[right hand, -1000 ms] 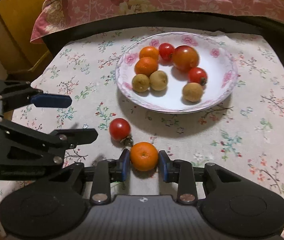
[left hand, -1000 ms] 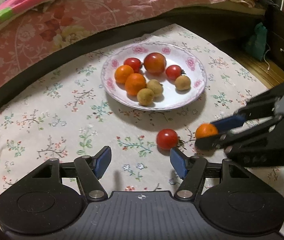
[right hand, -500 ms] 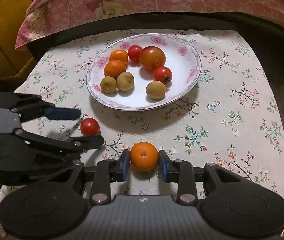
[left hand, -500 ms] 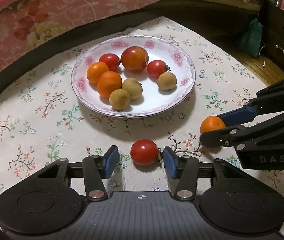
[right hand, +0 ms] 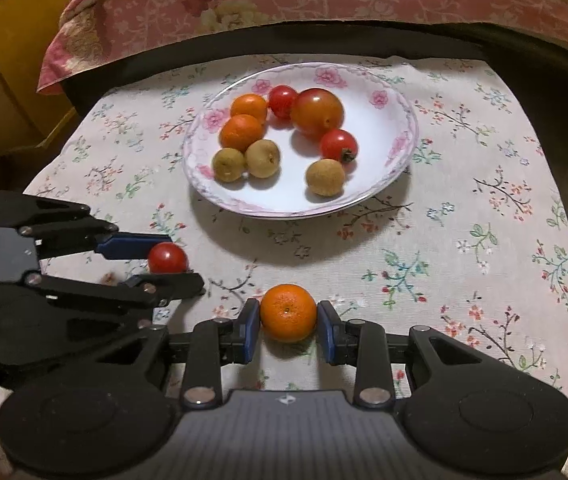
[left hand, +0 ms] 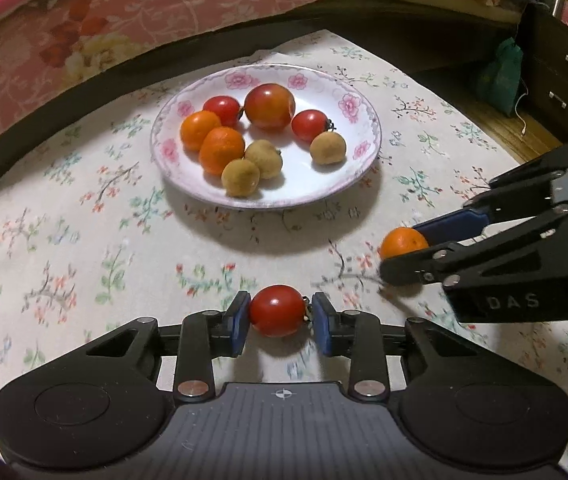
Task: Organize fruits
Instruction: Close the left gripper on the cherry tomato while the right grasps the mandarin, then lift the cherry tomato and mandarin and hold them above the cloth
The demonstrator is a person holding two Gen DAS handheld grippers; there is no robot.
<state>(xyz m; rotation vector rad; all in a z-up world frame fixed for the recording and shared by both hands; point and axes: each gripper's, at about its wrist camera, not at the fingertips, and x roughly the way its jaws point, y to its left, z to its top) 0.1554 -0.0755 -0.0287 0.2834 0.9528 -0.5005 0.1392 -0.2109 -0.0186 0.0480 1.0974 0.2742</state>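
Observation:
My left gripper (left hand: pixel 278 316) is shut on a small red tomato (left hand: pixel 277 311), just above the floral cloth in front of the plate. It also shows in the right wrist view (right hand: pixel 166 266) with the tomato (right hand: pixel 167 258). My right gripper (right hand: pixel 289 326) is shut on a small orange (right hand: pixel 288 318), seen at the right of the left wrist view (left hand: pixel 403 242). The flower-rimmed white plate (left hand: pixel 360 120) holds tomatoes, two oranges and three brown longans; it also shows in the right wrist view (right hand: pixel 400 120).
A floral cloth (right hand: pixel 484 240) covers the small table. A pink quilted bed (left hand: pixel 124 20) runs along the far side. A dark drawer cabinet (left hand: pixel 564 76) and a green bag (left hand: pixel 500 76) stand at the right. A yellow wooden cabinet (right hand: pixel 8 48) stands at the left.
My left gripper moved in around the red tomato and shut on it. My right gripper kept its hold on the orange and drew back from the plate.

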